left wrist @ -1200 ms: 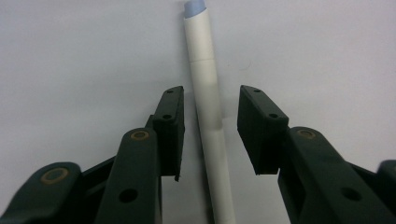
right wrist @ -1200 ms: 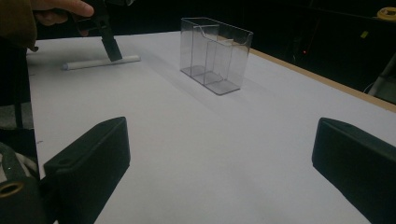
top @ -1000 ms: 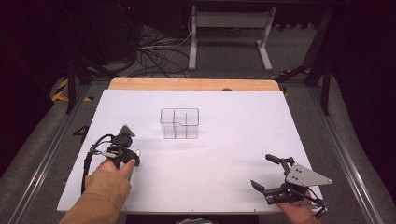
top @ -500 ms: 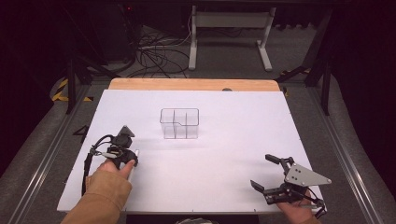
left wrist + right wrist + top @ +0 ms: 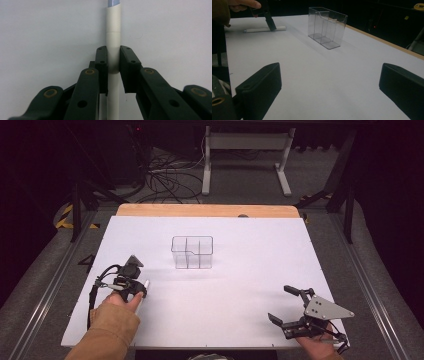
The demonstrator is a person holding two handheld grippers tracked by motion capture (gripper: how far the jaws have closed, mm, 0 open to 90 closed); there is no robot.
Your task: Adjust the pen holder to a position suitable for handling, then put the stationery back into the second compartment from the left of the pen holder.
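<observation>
**Left gripper closes on the marker**

The left gripper (image 5: 113, 58) has its jaws narrowed around a white marker (image 5: 113, 37) that lies flat on the white table (image 5: 240, 285), well to the near left of the clear organizer (image 5: 193, 252). This looks like the grasp step. The right gripper (image 5: 289, 307) rests near the table's front edge, to the organizer's near right, jaws wide and empty. Next likely comes a lift, then carrying the marker toward a compartment, tipped upright.

White marker pen (image 5: 113, 50), bluish end, lying flat near table's left edge; clear compartmented organizer (image 5: 192, 252), upright, centre-rear.
</observation>
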